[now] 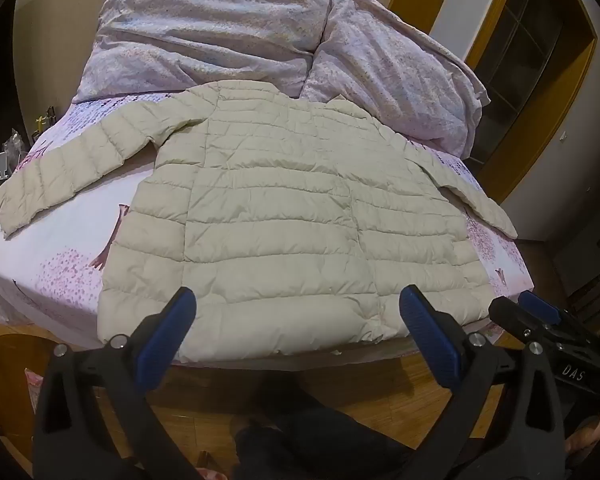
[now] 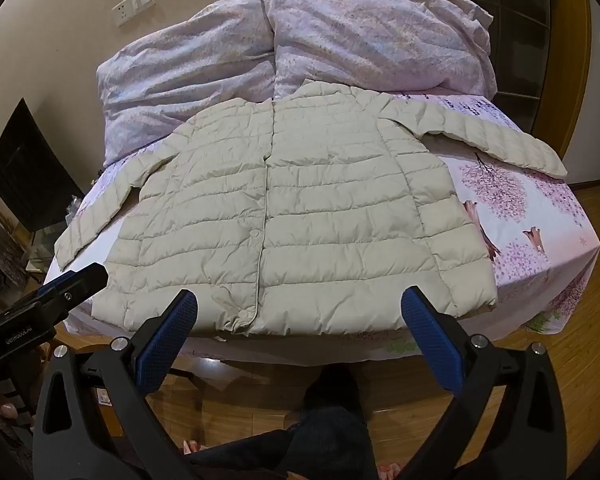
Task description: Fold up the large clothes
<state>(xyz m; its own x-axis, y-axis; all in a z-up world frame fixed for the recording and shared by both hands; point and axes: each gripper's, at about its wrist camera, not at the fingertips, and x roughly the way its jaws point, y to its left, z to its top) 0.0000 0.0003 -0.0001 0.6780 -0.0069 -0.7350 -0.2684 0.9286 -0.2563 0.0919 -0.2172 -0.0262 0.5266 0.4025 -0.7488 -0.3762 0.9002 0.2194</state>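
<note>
Now, left to right across the bed:

Left sleeve: the puffer jacket's left sleeve (image 1: 56,170) slants out and back toward the left gripper's side, far ahead and to the left of it, flat on the floral bedsheet (image 1: 52,248).

Left gripper (image 1: 296,320): jaws spread wide, nothing between them, hovering just short of the hem, tilted down at it.

Puffer jacket (image 1: 292,216): cream, quilted, spread flat, snap front up; long axis runs straight away from both tools, hem nearest, collar far, against the bunched duvet (image 1: 204,40).

Right gripper (image 2: 300,320): jaws spread wide and empty, also just short of the hem, right of the placket.

Right sleeve (image 2: 508,148): reaches out ahead and to the right; judged nearer the right gripper.

Coming move: likely each tool takes the sleeve on its own side.
</note>
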